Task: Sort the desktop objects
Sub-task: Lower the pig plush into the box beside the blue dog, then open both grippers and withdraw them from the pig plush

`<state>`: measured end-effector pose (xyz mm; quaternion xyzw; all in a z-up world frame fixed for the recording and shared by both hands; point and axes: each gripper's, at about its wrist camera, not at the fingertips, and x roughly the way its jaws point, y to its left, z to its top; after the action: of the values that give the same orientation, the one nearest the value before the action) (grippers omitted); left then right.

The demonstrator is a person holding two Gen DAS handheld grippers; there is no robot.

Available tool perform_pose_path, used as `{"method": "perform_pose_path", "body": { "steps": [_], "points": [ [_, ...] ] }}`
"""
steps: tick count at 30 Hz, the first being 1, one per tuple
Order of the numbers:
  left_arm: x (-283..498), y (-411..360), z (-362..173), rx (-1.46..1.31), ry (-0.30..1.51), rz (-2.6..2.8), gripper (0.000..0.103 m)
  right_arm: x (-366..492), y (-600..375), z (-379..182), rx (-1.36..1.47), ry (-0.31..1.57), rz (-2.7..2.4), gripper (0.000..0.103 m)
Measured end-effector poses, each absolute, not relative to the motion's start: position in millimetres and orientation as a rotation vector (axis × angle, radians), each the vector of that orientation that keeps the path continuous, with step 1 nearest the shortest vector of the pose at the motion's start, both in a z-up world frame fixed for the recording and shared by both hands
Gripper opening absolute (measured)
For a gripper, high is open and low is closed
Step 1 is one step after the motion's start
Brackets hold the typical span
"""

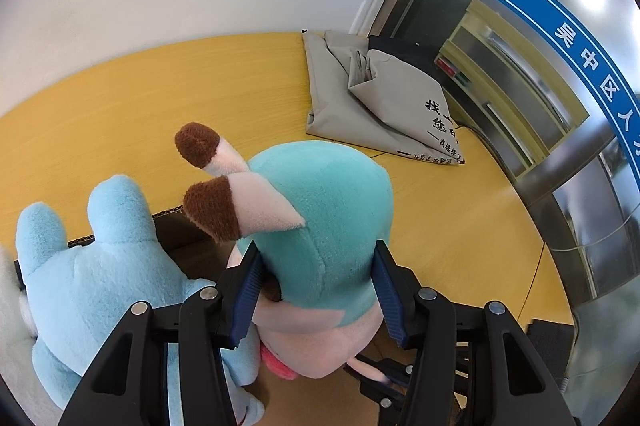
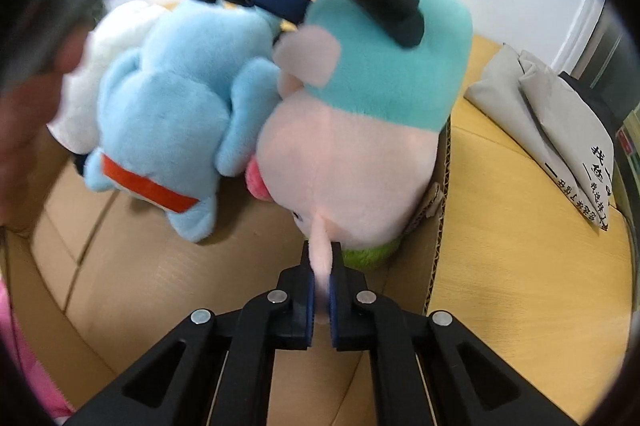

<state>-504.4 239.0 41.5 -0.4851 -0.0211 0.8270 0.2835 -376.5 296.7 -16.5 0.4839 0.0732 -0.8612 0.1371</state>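
A teal and pink plush toy [image 1: 328, 226] with brown-tipped ears sits between the fingers of my left gripper [image 1: 318, 282], whose jaws press its teal sides. My right gripper [image 2: 321, 268] is shut on the same toy's [image 2: 360, 129] thin pink limb. The toy hangs over the right wall of a cardboard box [image 2: 160, 266]. A light blue plush [image 1: 92, 266] with an orange collar [image 2: 168, 105] lies in the box to the left, and a white plush [image 2: 96, 57] lies behind it.
The box stands on a yellow wooden table [image 1: 160, 97] against a white wall. A grey fabric bag [image 1: 372, 97] with black characters lies at the table's far right [image 2: 560, 113]. A glass door with a metal frame [image 1: 540, 105] is on the right.
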Motion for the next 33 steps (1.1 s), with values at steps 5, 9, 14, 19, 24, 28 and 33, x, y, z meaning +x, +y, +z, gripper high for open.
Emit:
{"method": "perform_pose_path", "body": {
  "steps": [5,9,14,19,24,28,33],
  "points": [
    [-500,242,44,-1.303,-0.059,2.193,0.056,-364,308,-1,1.339,0.119,-2.459,0.004],
    [-496,243,46,-1.314,-0.056,2.180,0.056,-349,308,9,1.315,0.076,-2.456,0.004],
    [-502,238,36,-1.354,-0.068,2.178,0.056,-347,300,8,1.345,0.090,-2.435,0.004],
    [-503,233,15,-1.423,-0.010,2.188,0.051,-340,295,13,1.334,0.086,-2.408,0.004],
    [-503,231,13,-1.398,-0.025,2.196,0.051,-350,297,4,1.361,0.070,-2.409,0.004],
    [-502,233,16,-1.382,-0.023,2.197,0.051,-354,300,4,1.331,0.056,-2.450,0.004],
    [-501,235,17,-1.360,-0.020,2.192,0.050,-357,304,0,1.291,0.039,-2.485,0.004]
  ]
}}
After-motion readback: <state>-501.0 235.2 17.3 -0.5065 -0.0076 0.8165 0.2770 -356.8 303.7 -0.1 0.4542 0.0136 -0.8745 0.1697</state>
